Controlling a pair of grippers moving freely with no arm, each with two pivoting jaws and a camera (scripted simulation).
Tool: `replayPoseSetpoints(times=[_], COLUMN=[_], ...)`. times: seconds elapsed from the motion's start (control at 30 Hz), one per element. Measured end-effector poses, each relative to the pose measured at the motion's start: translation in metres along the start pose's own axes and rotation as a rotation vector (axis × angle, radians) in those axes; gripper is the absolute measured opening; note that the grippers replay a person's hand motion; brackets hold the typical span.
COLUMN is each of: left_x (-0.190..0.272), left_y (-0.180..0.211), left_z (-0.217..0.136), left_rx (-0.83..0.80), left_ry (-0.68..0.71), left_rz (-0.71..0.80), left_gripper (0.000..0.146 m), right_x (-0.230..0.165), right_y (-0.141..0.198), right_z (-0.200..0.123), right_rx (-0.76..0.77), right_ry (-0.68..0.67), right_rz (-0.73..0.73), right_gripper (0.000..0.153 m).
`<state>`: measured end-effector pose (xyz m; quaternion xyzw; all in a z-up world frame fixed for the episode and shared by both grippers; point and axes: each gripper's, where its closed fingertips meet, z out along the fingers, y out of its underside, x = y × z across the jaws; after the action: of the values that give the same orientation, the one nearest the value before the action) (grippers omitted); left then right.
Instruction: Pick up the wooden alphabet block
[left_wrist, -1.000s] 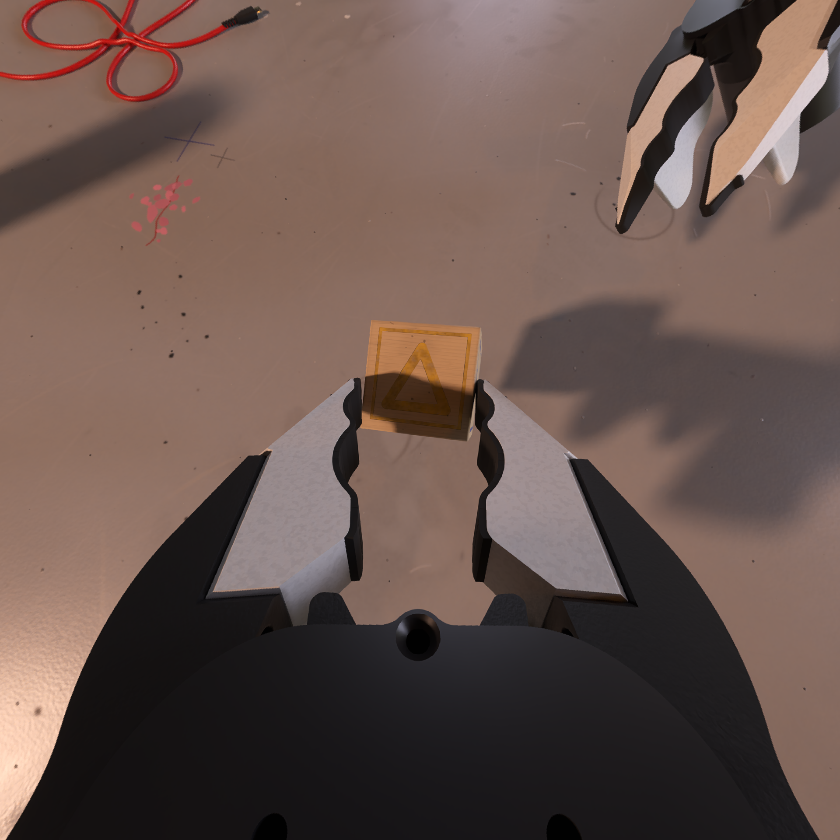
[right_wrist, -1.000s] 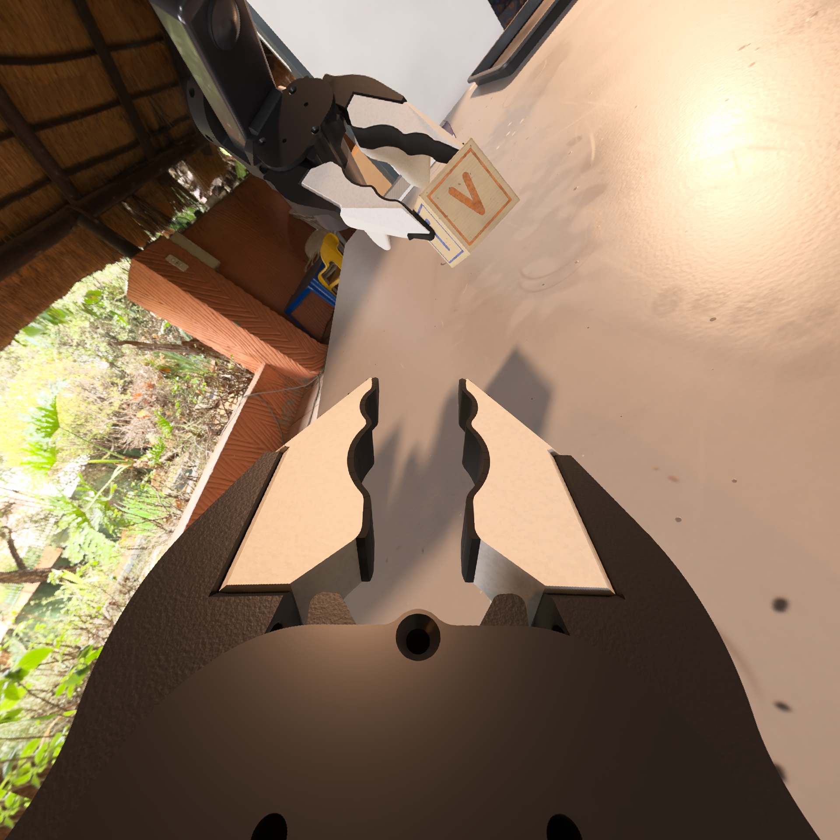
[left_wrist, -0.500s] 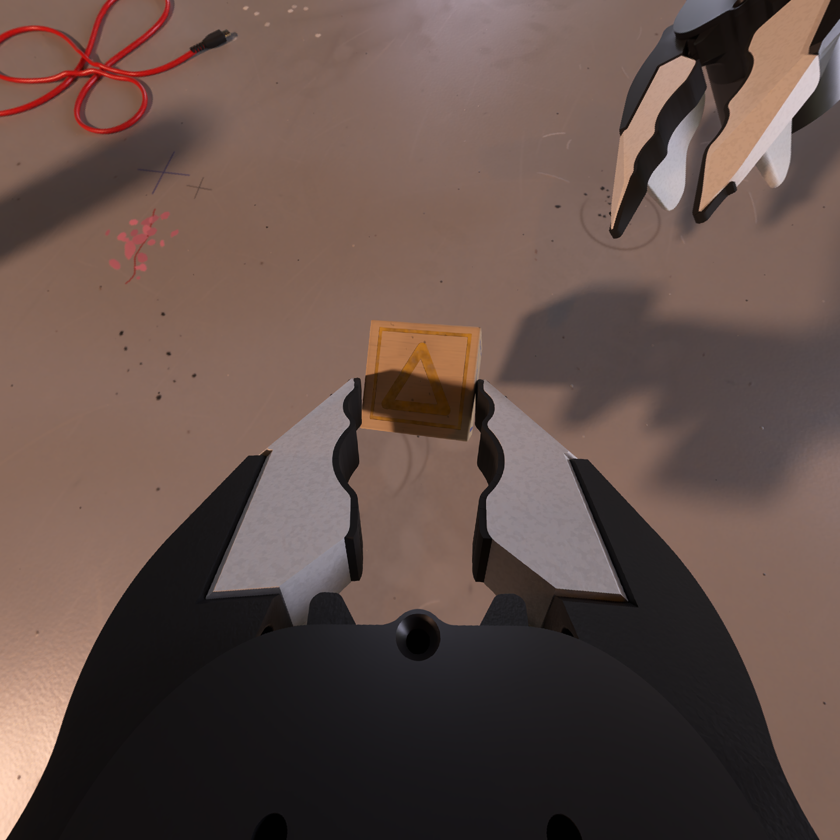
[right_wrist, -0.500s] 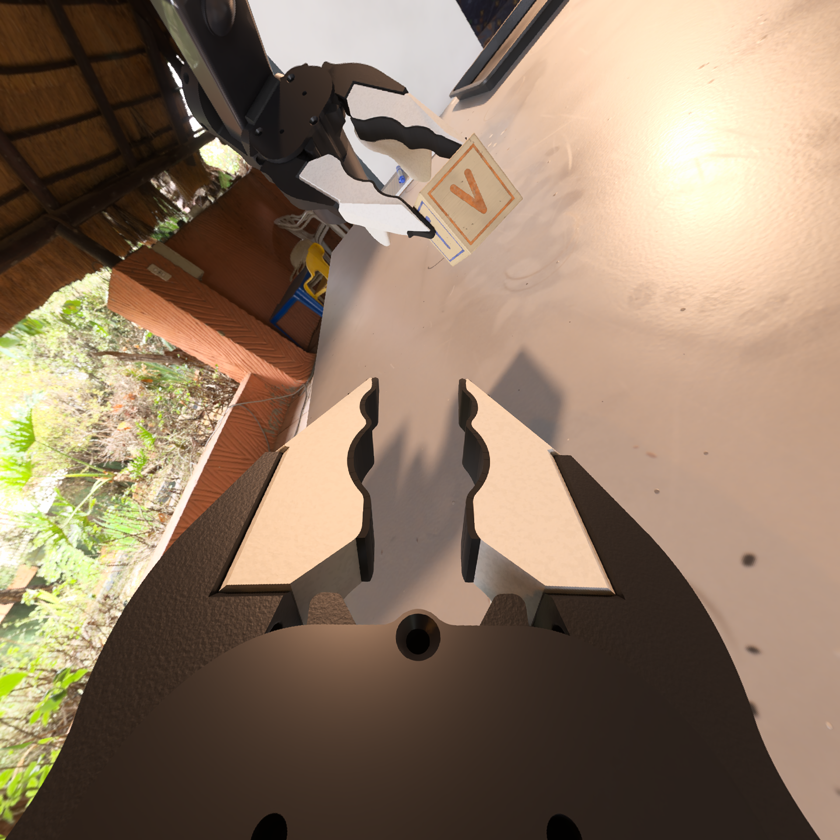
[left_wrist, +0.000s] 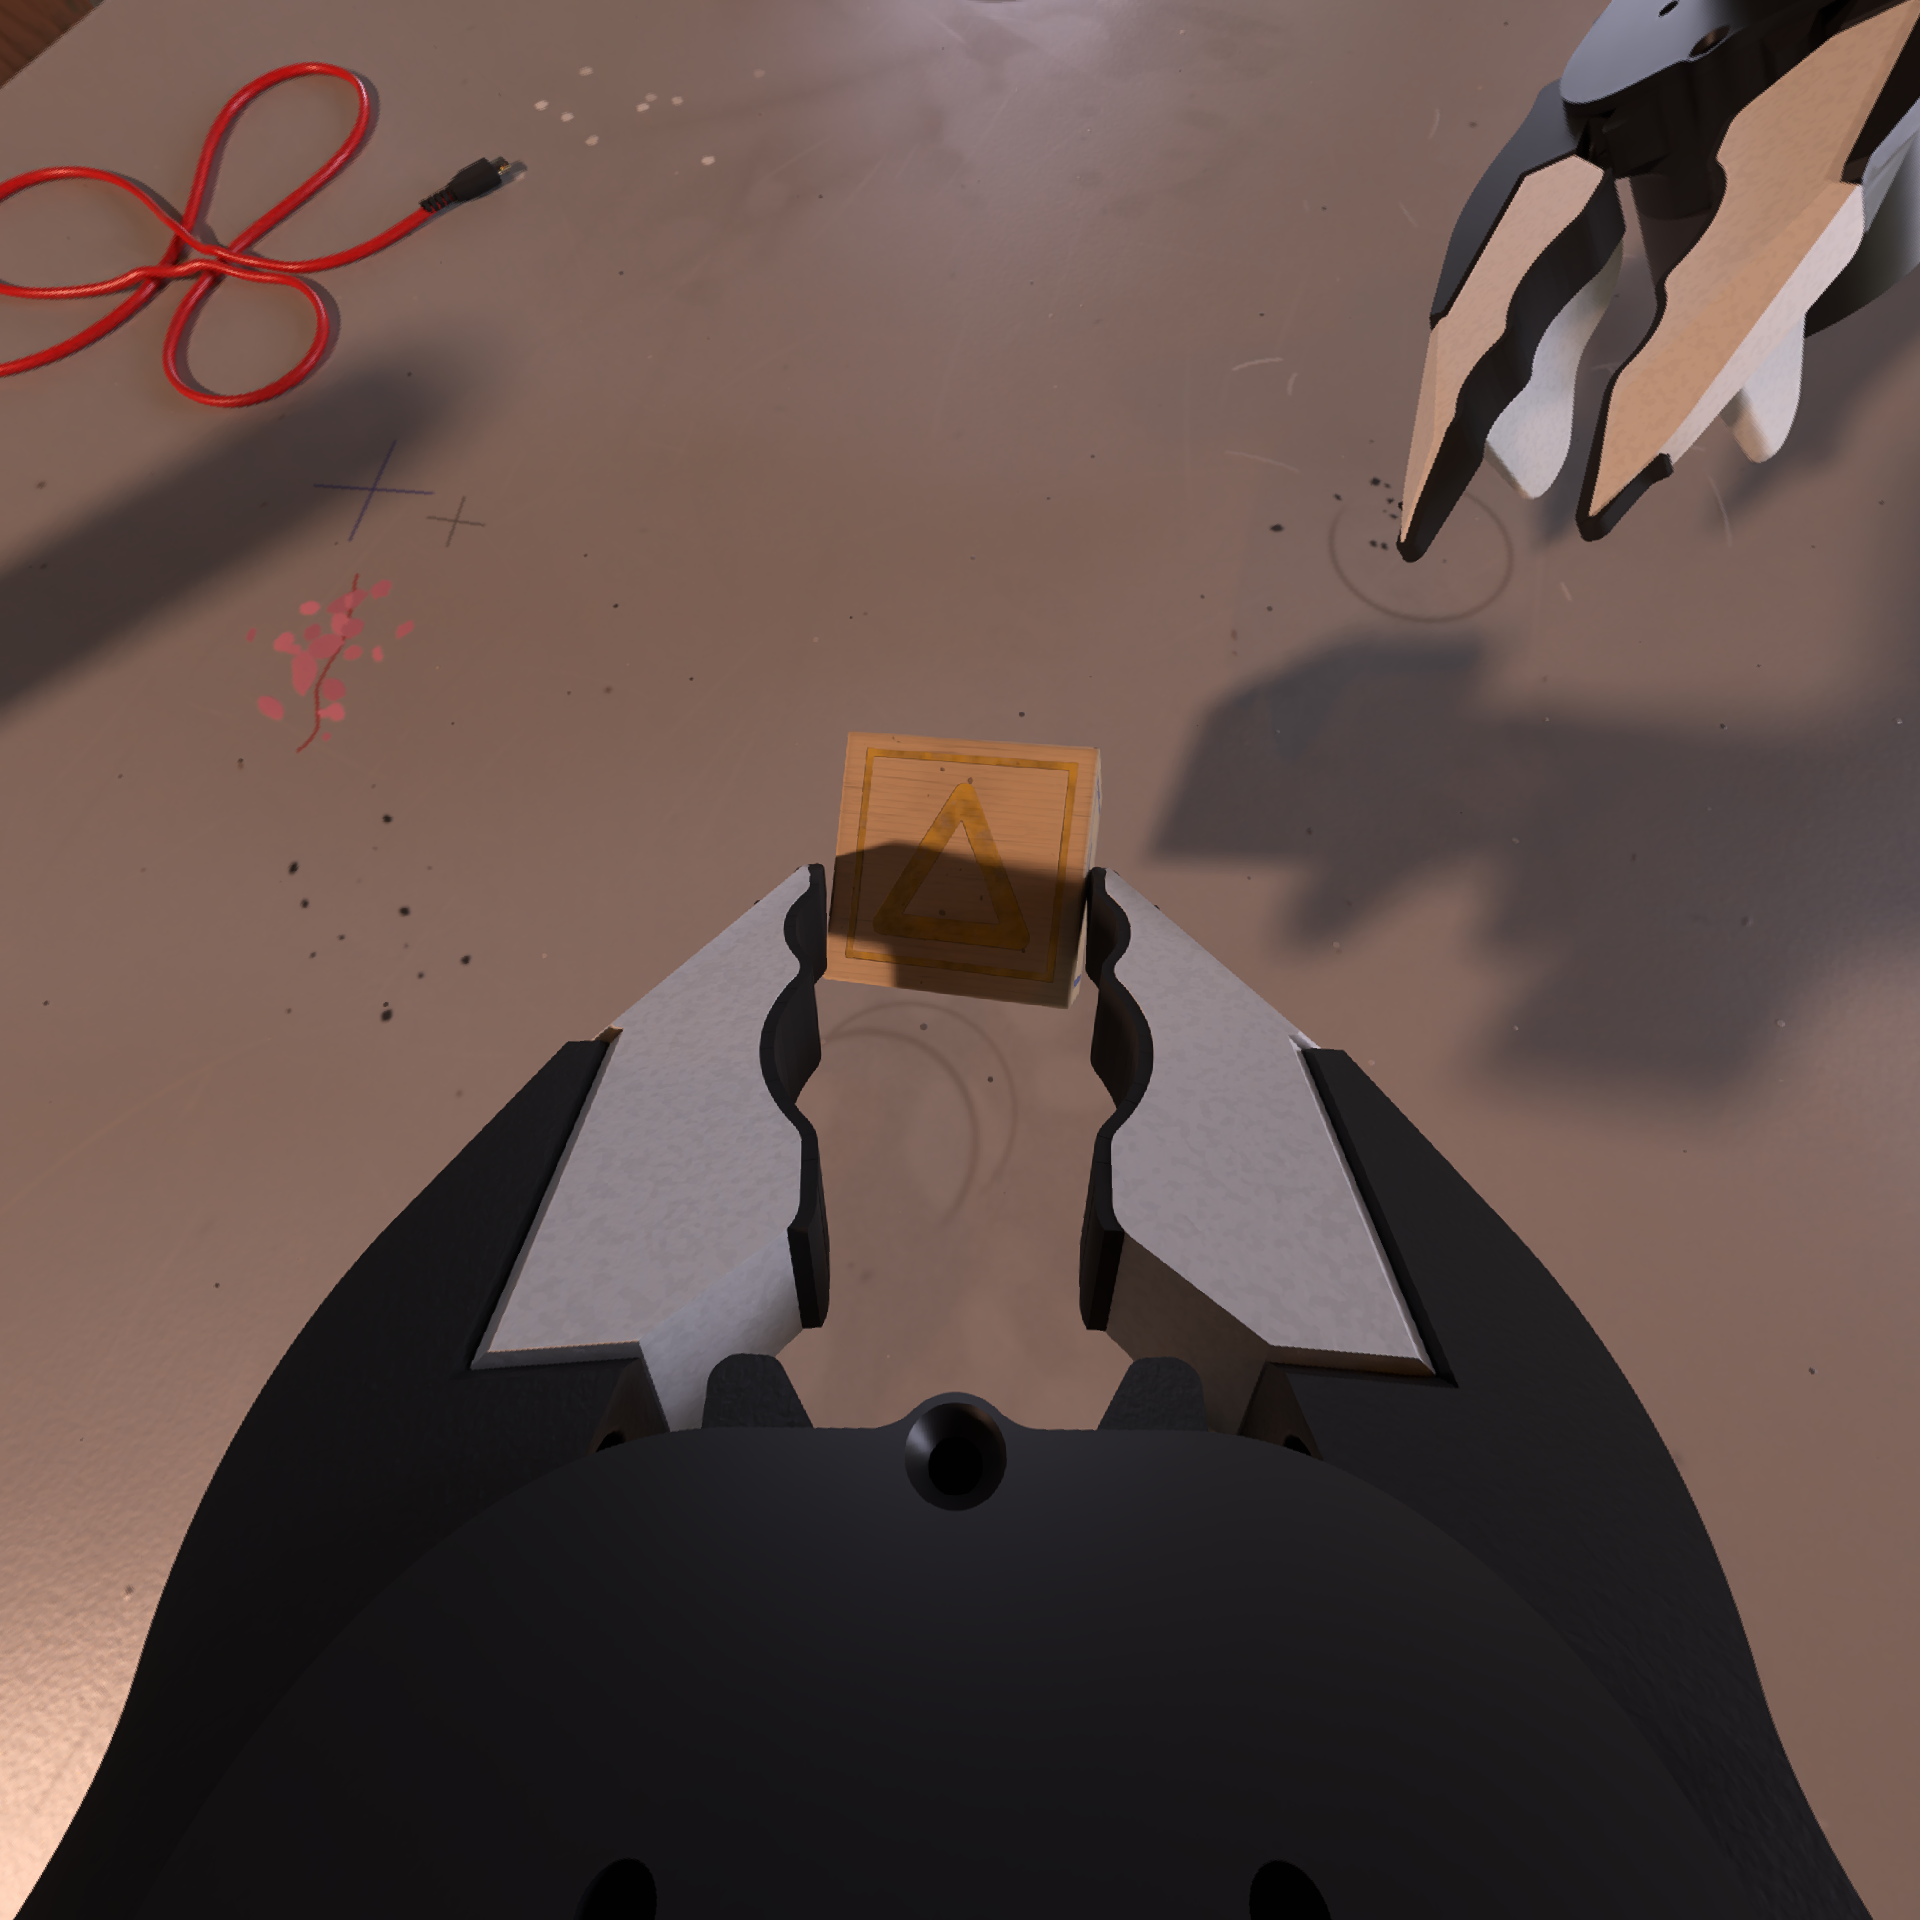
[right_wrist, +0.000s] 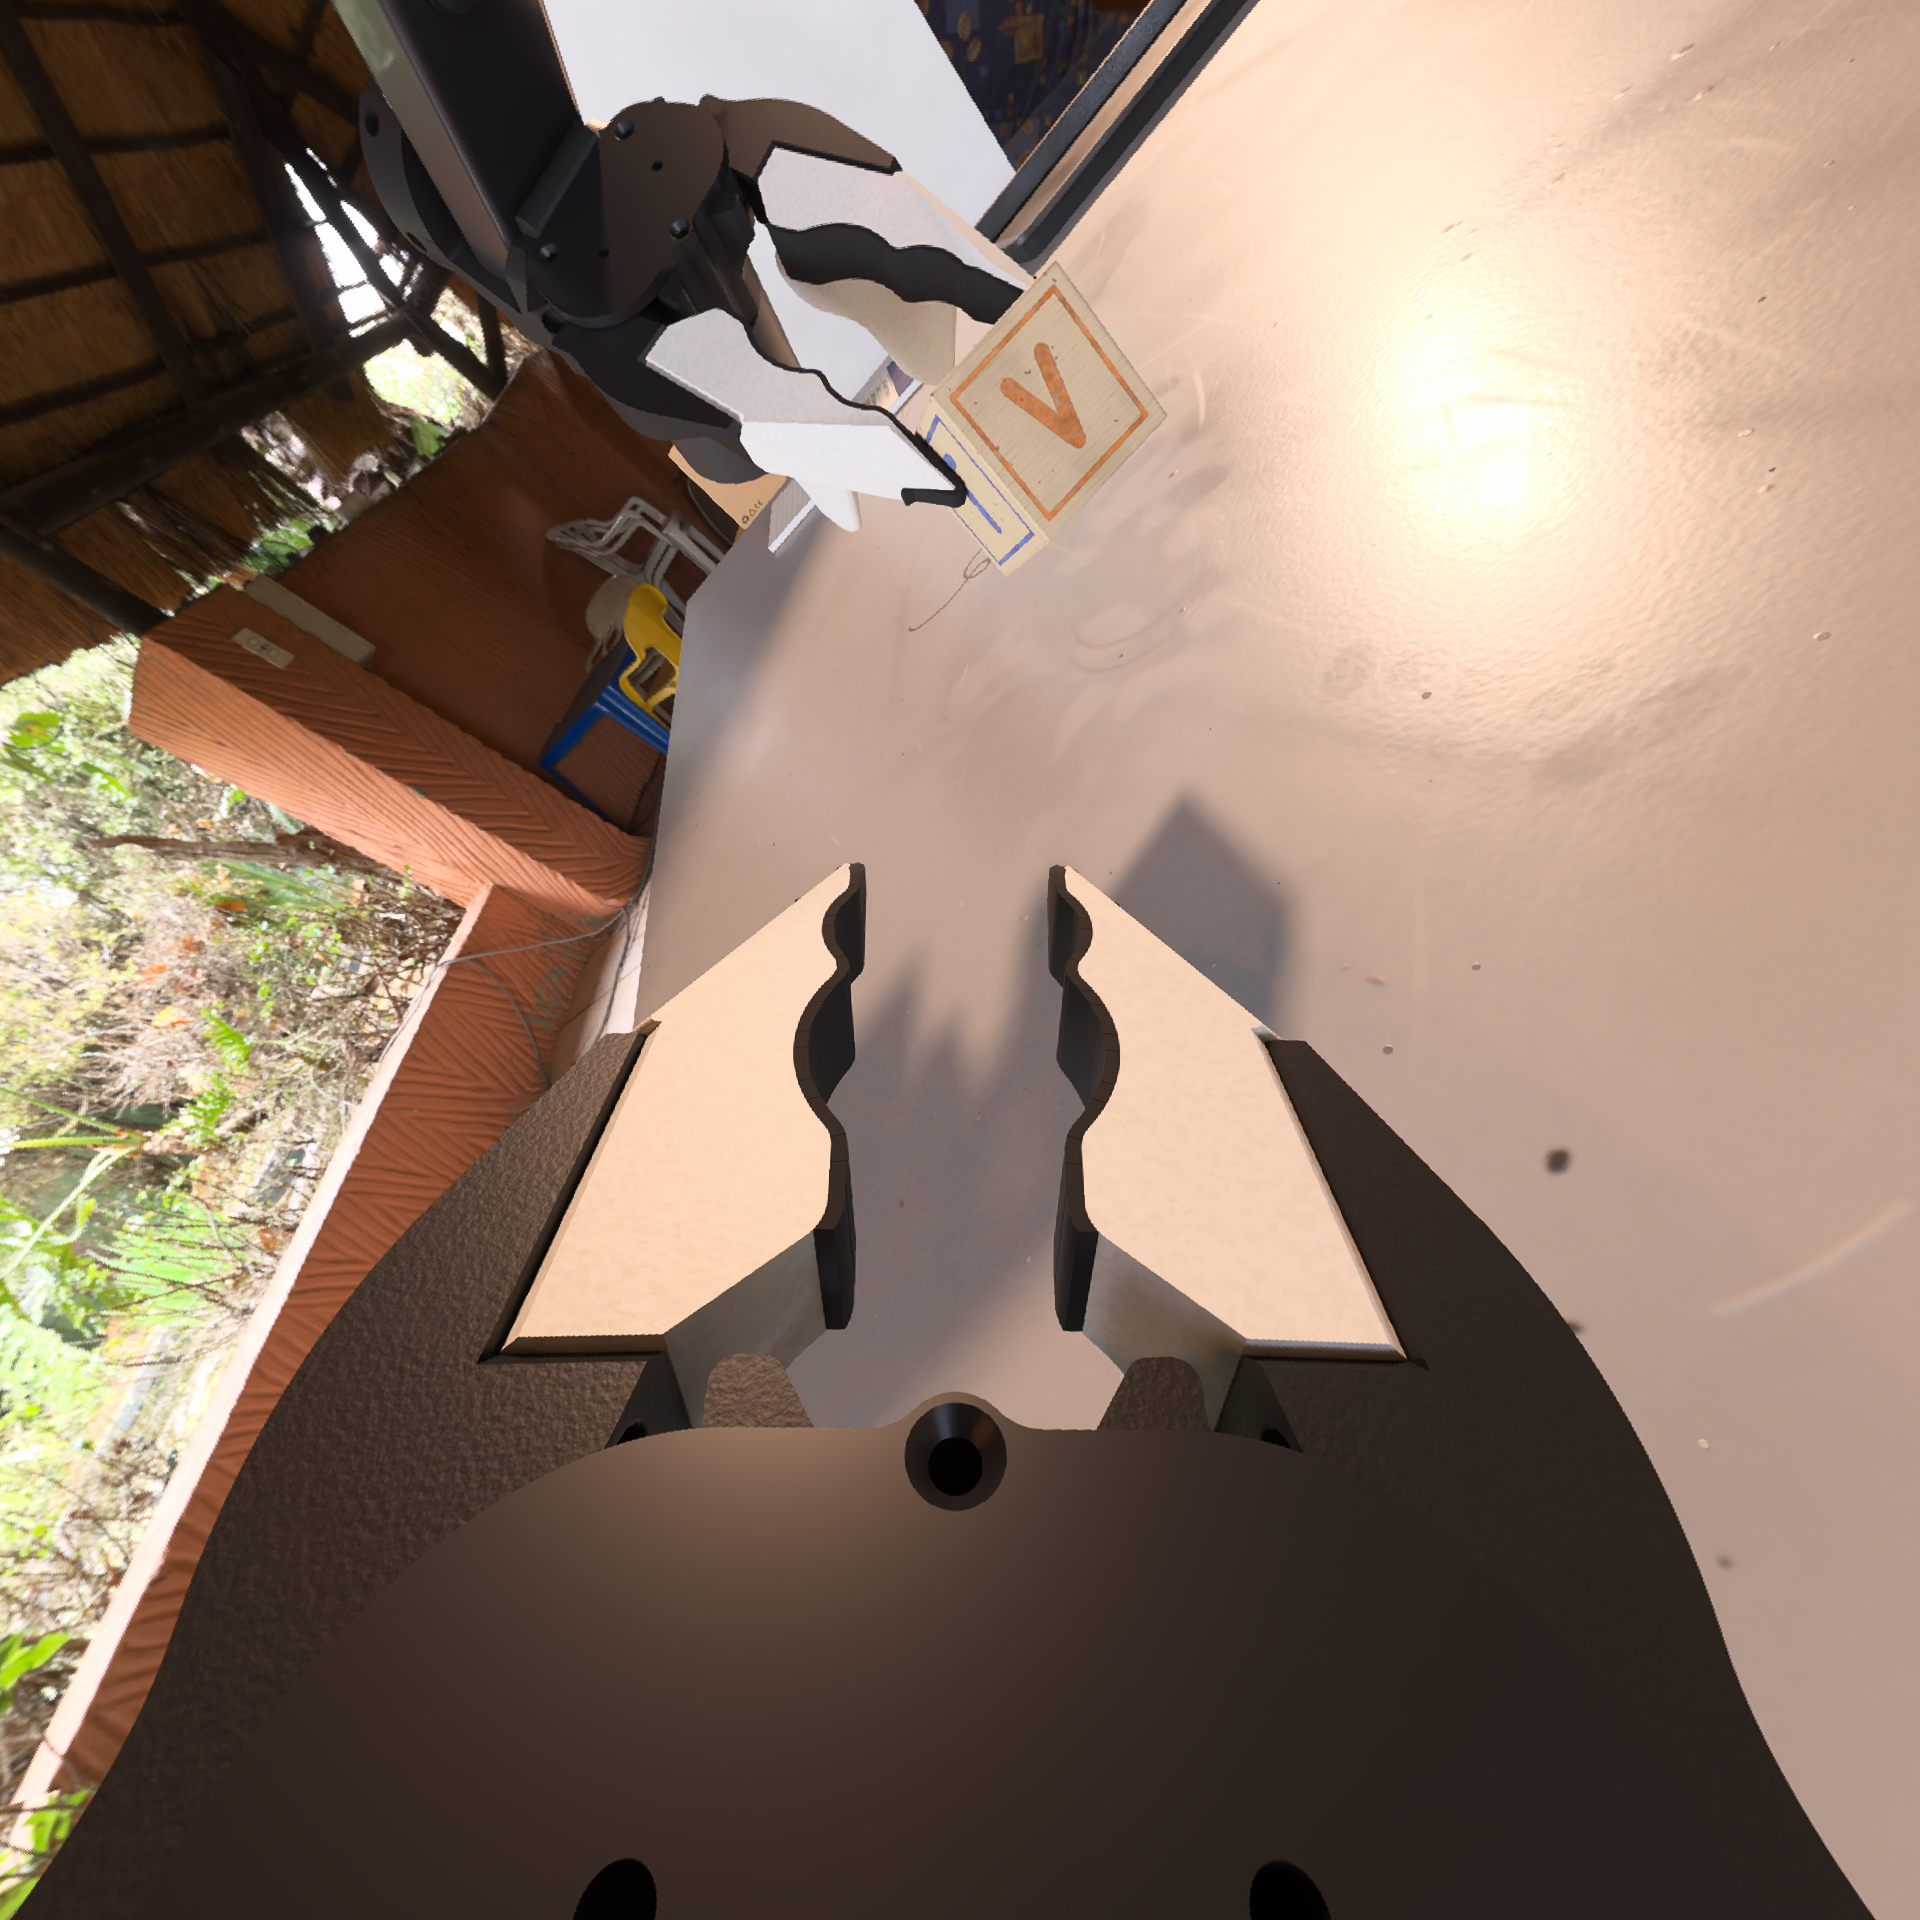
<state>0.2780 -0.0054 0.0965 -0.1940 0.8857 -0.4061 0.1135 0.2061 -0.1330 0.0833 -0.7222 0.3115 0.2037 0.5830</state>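
Observation:
The wooden alphabet block (left_wrist: 961, 873) is orange-tinted with a framed triangle-like mark on its top face. My left gripper (left_wrist: 951, 883) is shut on the block, one fingertip pressed on each side, and holds it above the brown table (left_wrist: 935, 416). In the right wrist view the block (right_wrist: 1044, 416) hangs clear of the tabletop in the left gripper (right_wrist: 977, 395). It shows an orange-framed face and a blue-framed side. My right gripper (right_wrist: 954, 883) is open and empty over the table. It also shows at the upper right of the left wrist view (left_wrist: 1507, 530).
A looped red cable (left_wrist: 187, 239) with a black plug lies at the far left of the table. A pink stain (left_wrist: 322, 655) and pen crosses mark the surface near it. The table's edge (right_wrist: 665, 831) runs along the left of the right wrist view, and a dark-framed white panel (right_wrist: 1081, 156) stands beyond the block.
The left gripper has kept its hold on the block and risen a little. The cable and table marks have slid down in its view. The right gripper stays open.

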Motion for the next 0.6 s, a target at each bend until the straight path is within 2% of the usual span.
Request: replayPoseSetpoints(times=[0.6], left_x=[-0.0001], left_y=[0.0045], left_z=[-0.0079], left_rx=[0.001], left_ry=[-0.03], left_rz=[-0.015], left_gripper=[0.05], right_x=[-0.0031], right_y=[0.0009], right_z=[0.0061], right_rx=[-0.017], right_ry=[-0.018], right_rz=[-0.004], right_gripper=[0.035])
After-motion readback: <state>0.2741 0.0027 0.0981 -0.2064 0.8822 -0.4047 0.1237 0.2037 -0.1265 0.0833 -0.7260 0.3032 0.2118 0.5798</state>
